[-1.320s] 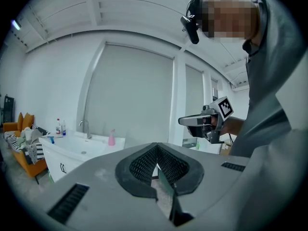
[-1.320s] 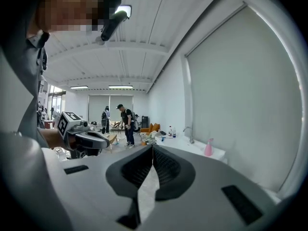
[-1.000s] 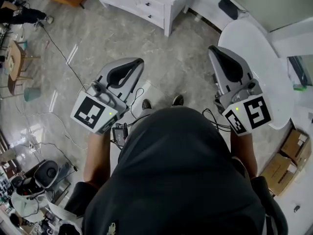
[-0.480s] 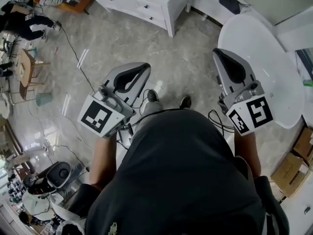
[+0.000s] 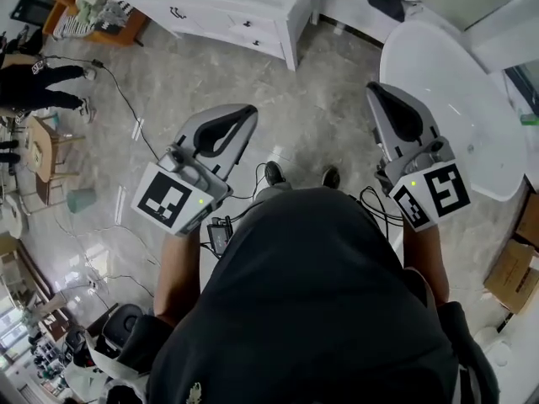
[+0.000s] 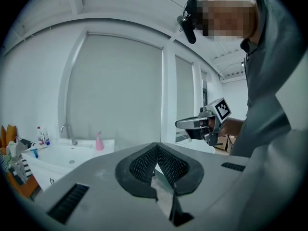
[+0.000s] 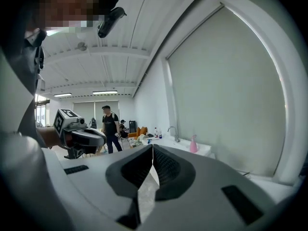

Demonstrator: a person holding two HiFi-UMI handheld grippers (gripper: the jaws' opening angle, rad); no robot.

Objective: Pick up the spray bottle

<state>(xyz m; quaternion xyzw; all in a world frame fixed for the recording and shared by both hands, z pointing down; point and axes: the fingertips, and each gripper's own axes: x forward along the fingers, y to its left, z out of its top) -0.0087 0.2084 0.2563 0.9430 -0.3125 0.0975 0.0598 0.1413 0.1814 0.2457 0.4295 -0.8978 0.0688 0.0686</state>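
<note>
The pink spray bottle (image 6: 99,142) stands far off on a white counter (image 6: 57,158) beside a faucet (image 6: 67,131). The right gripper view shows the same spray bottle (image 7: 194,144), small and distant. My left gripper (image 6: 156,148) is shut with nothing in it and is held out over the floor (image 5: 248,113). My right gripper (image 7: 152,147) is also shut and empty, and it is level with the other one (image 5: 374,90). Each gripper shows in the other's view, well apart. The head view does not show the bottle.
A white drawer cabinet (image 5: 244,23) stands ahead and a white round table (image 5: 455,82) to the right. Cables (image 5: 126,99) run over the marble floor. Cardboard boxes (image 5: 514,272) lie at the right. A person (image 7: 110,129) stands far back in the room.
In the head view the floor and cabinet have shifted as the person stepped. My left gripper has drifted a little to the right. Both grippers stay shut and empty.
</note>
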